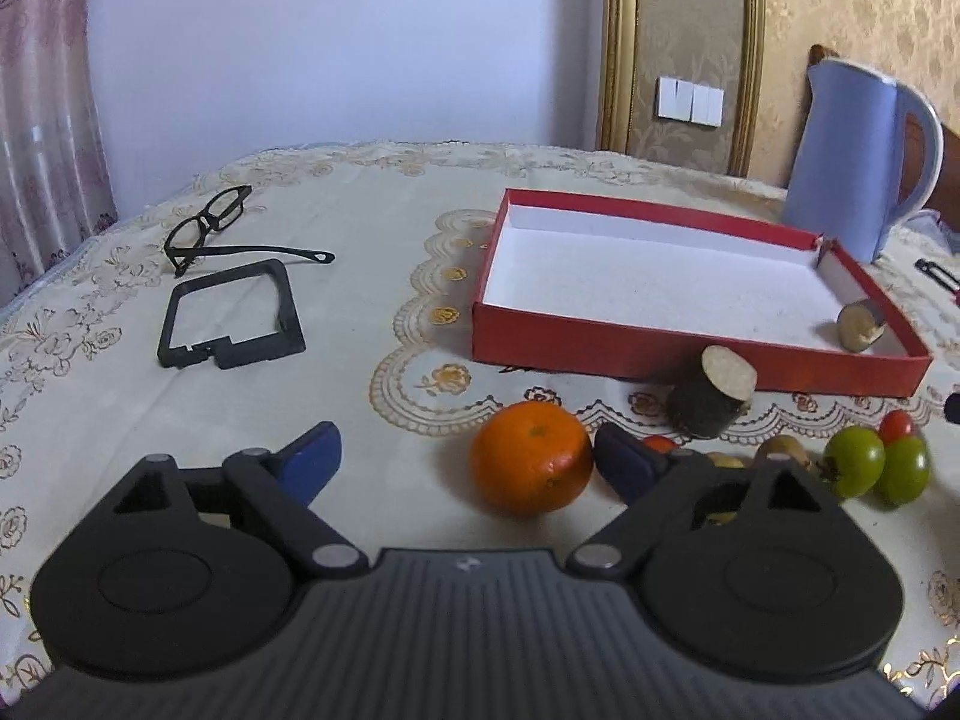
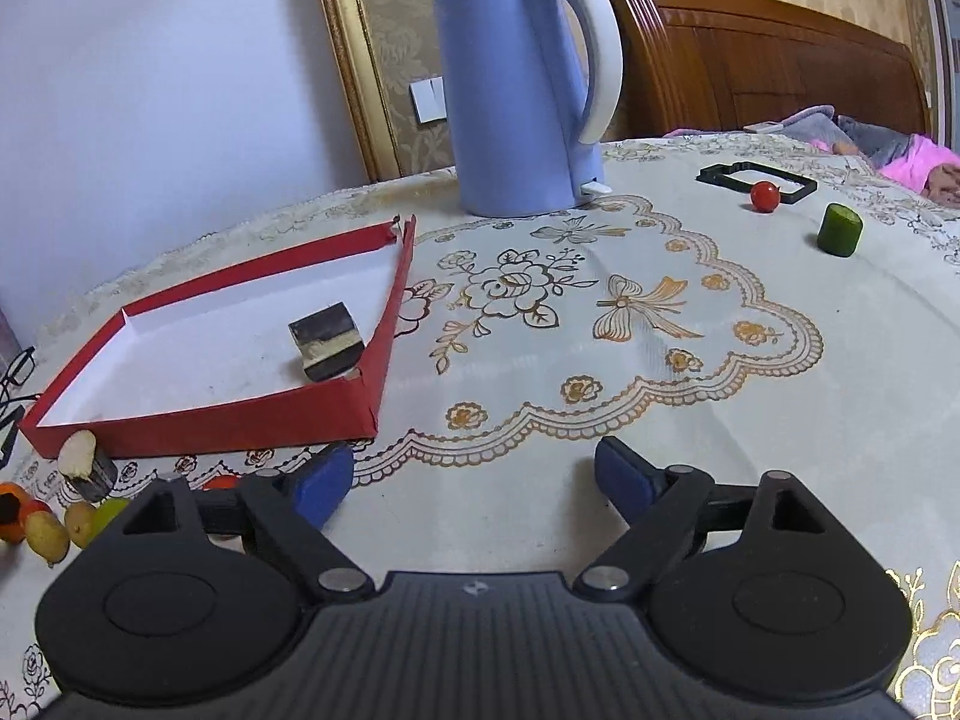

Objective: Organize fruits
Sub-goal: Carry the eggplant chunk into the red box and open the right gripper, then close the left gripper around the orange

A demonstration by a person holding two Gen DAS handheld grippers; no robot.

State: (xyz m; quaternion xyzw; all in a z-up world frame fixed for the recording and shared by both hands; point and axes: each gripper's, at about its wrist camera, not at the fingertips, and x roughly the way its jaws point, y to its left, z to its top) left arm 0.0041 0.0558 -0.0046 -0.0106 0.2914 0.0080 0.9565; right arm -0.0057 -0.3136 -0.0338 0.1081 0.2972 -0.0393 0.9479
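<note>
My left gripper (image 1: 468, 456) is open; an orange (image 1: 531, 457) lies on the table between its fingers, close to the right fingertip (image 1: 624, 459). A dark cut piece (image 1: 711, 393) stands before the red box (image 1: 660, 360), which holds another dark piece (image 1: 861, 327). Two green tomatoes (image 1: 876, 465), a red one (image 1: 897, 425) and small yellowish fruits (image 1: 780, 450) lie to the right. My right gripper (image 2: 474, 474) is open and empty over bare cloth. In its view the box (image 2: 210, 426) holds the dark piece (image 2: 327, 342); a red tomato (image 2: 765, 196) and a green cut piece (image 2: 840, 230) lie far right.
A blue kettle (image 2: 516, 102) stands behind the box. Black glasses (image 1: 210, 228) and a black frame (image 1: 231, 315) lie at the left; another black frame (image 2: 756, 180) lies far right. A bed with a wooden headboard (image 2: 780, 60) stands beyond the table.
</note>
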